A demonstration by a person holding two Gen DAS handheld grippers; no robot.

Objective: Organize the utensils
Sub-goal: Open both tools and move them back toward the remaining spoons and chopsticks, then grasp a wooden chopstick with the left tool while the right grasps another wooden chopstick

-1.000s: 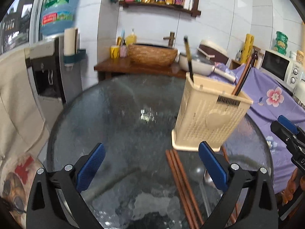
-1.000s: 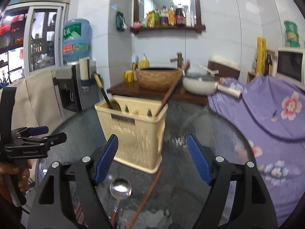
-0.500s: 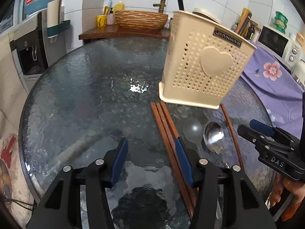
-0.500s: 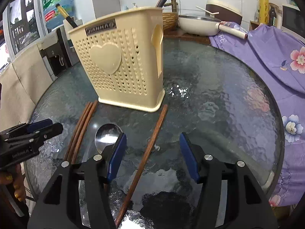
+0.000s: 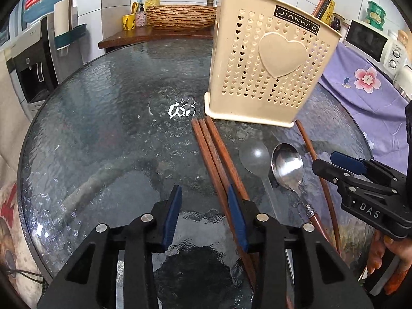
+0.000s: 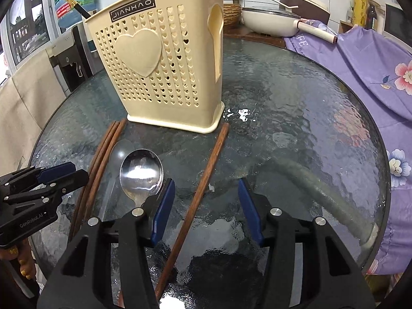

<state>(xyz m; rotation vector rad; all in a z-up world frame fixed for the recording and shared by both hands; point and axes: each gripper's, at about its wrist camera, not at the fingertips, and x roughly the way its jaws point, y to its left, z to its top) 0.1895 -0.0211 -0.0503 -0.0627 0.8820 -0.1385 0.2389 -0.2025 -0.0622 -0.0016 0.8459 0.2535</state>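
A cream perforated utensil holder (image 5: pixel 270 77) (image 6: pixel 159 77) stands on the round glass table (image 5: pixel 103 128) with a few utensils in it. In front of it lie three brown chopsticks (image 5: pixel 213 149) (image 6: pixel 103 154) side by side, a clear plastic spoon (image 5: pixel 253 157), a metal spoon (image 5: pixel 287 167) (image 6: pixel 141 172) and a single chopstick (image 5: pixel 309 149) (image 6: pixel 211 159). My left gripper (image 5: pixel 204 190) hovers low with its jaws closing; the three chopsticks run under its right finger, not pinched. My right gripper (image 6: pixel 206 182) is closing too, with the single chopstick between its pads, untouched.
A purple flowered cloth (image 5: pixel 360 90) (image 6: pixel 360 64) hangs past the table's right edge. Behind are a wooden counter with a woven basin (image 5: pixel 180 20), a white pan (image 6: pixel 267 20), a microwave (image 5: pixel 368 38) and a water dispenser (image 5: pixel 33 64). Bare glass lies to the left of the holder.
Both grippers have come down toward the table and tilted downward, and their jaws have narrowed. The utensils on the glass have not moved.
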